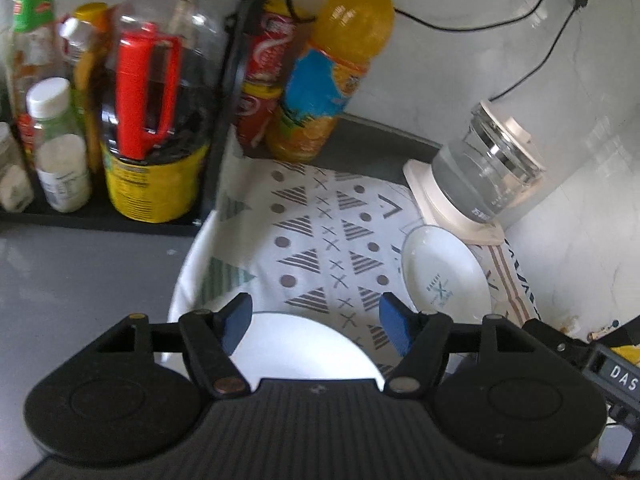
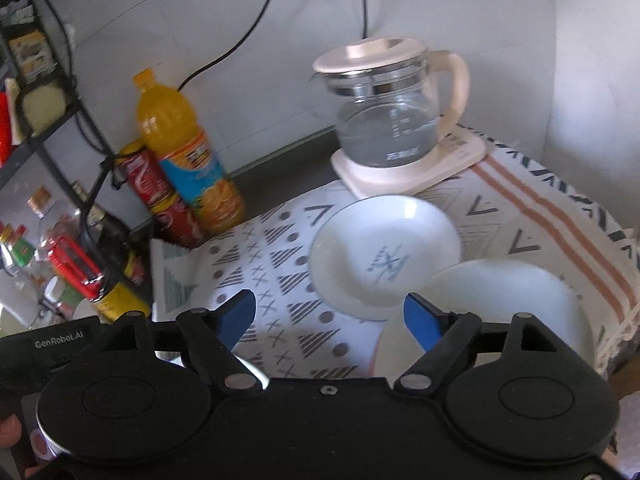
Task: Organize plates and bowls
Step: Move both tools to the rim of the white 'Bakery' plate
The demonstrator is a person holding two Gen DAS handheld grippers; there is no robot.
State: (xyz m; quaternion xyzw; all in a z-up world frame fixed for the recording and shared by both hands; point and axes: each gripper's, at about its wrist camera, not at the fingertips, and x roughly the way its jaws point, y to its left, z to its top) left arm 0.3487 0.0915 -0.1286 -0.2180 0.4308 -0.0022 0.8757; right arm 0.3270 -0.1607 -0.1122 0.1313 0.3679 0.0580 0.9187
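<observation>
we see the left gripper (image 1: 316, 322) with its blue-padded jaws spread wide and nothing between them, hanging over a plain round white plate (image 1: 296, 346) that lies on the white cloth printed with grey triangles, dots and crosses (image 1: 320, 232). the near edge of that plate is hidden behind the gripper body. further right on the same cloth sits a shallow white bowl with a small dark printed mark inside (image 1: 440, 276), just beside the cream base of a clear glass kettle with a cream lid (image 1: 488, 172). from the right wrist view, the right gripper (image 2: 330, 314) also has its jaws wide apart and empty; the marked bowl (image 2: 384, 248) lies just ahead of them, and a deeper plain white bowl (image 2: 508, 300) sits close by on its right, its rim looking as if it touches or overlaps the marked bowl, though blur makes that hard to judge. that deeper bowl rests where the patterned cloth meets a second cloth with orange stripes (image 2: 560, 224). at the back of the grey surface (image 1: 80, 280) stand an orange juice bottle with a blue label (image 1: 340, 68) and red cans (image 1: 264, 80) stacked just beside it, and a black rack (image 1: 216, 128) on the left holds a large dark bottle with a red handle (image 1: 156, 100).
</observation>
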